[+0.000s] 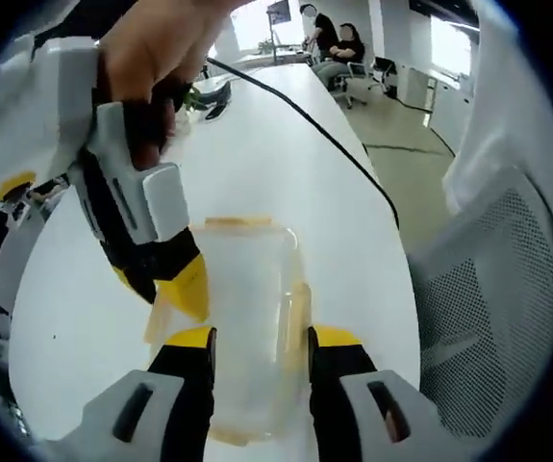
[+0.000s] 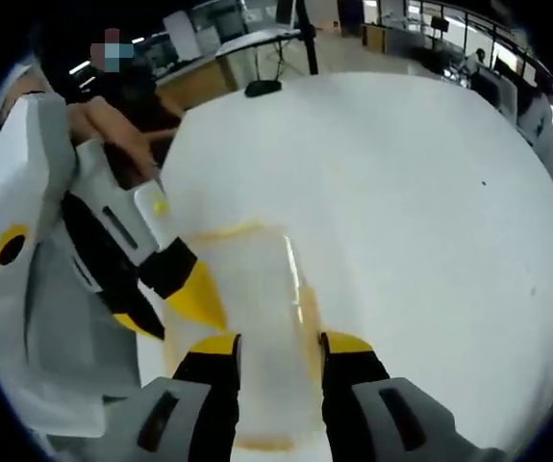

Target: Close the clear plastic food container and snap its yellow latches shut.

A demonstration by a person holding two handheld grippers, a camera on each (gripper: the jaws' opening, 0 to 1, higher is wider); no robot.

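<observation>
A long white table (image 1: 286, 144), smooth and glossy, carries everything here; a black cable (image 1: 305, 115) snakes along it toward the far end, where people sit, and a grey mesh office chair (image 1: 492, 308) stands beside its edge. On the table, right in front of me, lies the clear plastic food container (image 1: 247, 289), a rounded rectangle with frosted, see-through walls; I cannot make out anything inside it, and no label or writing can be read on it. My left gripper (image 1: 260, 351) straddles the container, its black, yellow-tipped jaws apart, one on each long side. In the right gripper view my right gripper (image 2: 278, 361) frames the container the same way, jaws parted. Pale yellow latches (image 1: 298, 308) hug the container's sides, one just beside my jaw; whether they are snapped I cannot tell.
</observation>
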